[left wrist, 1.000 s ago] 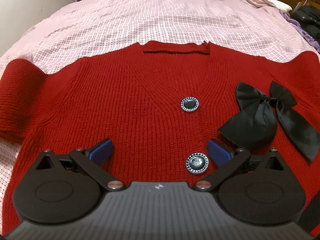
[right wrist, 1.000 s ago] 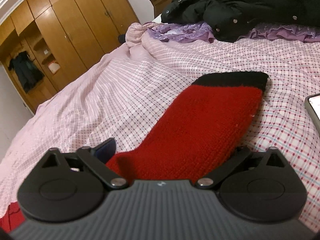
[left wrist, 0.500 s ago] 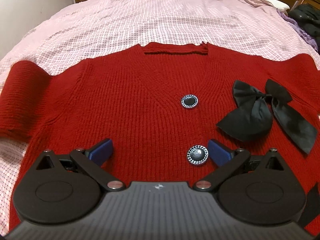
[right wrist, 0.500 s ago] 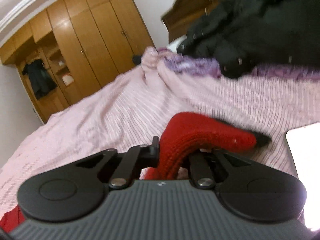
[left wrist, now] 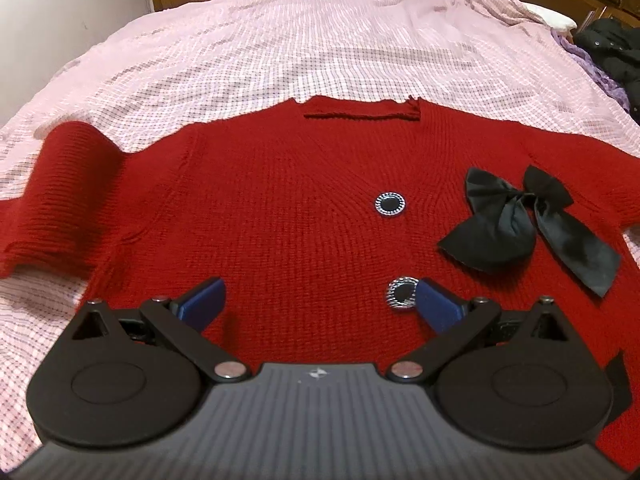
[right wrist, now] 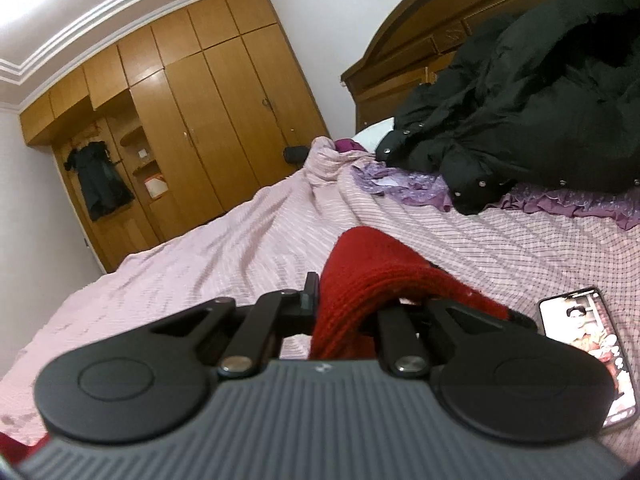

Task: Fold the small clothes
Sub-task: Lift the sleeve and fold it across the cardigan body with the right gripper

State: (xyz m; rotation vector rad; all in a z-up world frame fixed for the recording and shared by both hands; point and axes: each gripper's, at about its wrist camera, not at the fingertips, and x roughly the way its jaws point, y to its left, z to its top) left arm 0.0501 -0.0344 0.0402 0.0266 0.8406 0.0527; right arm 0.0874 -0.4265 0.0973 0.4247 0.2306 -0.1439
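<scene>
Red sleeve (right wrist: 372,280) now lifted off pink checked bedsheet (right wrist: 240,240); wooden wardrobe (right wrist: 208,120) behind.

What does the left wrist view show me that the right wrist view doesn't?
Only the left wrist view: the red cardigan's front lying flat, its two buttons, the black bow, and the left gripper open above the knit. Only the right wrist view: the right gripper shut on the sleeve, a phone and the wardrobe. Both: the pink checked bedsheet and black coat.
</scene>
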